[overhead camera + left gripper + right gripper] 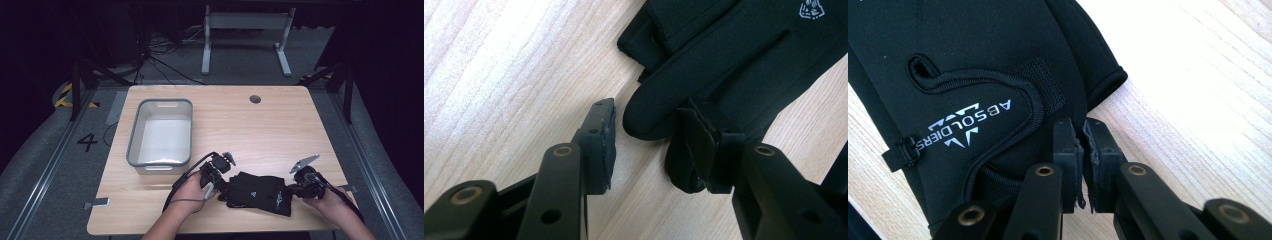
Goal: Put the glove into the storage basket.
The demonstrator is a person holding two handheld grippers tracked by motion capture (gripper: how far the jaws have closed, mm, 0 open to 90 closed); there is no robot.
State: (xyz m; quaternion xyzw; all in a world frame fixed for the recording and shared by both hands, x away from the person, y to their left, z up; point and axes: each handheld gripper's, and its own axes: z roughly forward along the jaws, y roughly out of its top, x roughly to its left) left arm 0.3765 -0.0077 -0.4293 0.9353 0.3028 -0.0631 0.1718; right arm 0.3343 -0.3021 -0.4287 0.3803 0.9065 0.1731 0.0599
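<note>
Right gripper has its jaws pinched tight on the cuff edge of the black glove, so that end looks secured. Left gripper is about half open, with one glove fingertip sitting between the pads, but they aren't pressing on it yet; one pad looks to be touching the fabric, the other is clear of it.

From the high view the glove lies flat on the wooden table near the front edge, between both hands. The grey bin stands well apart, back left, with nothing visible inside it.

So my read: one end grabbed, the other grab half done, lifting and moving it all still to come, probably into the bin.
</note>
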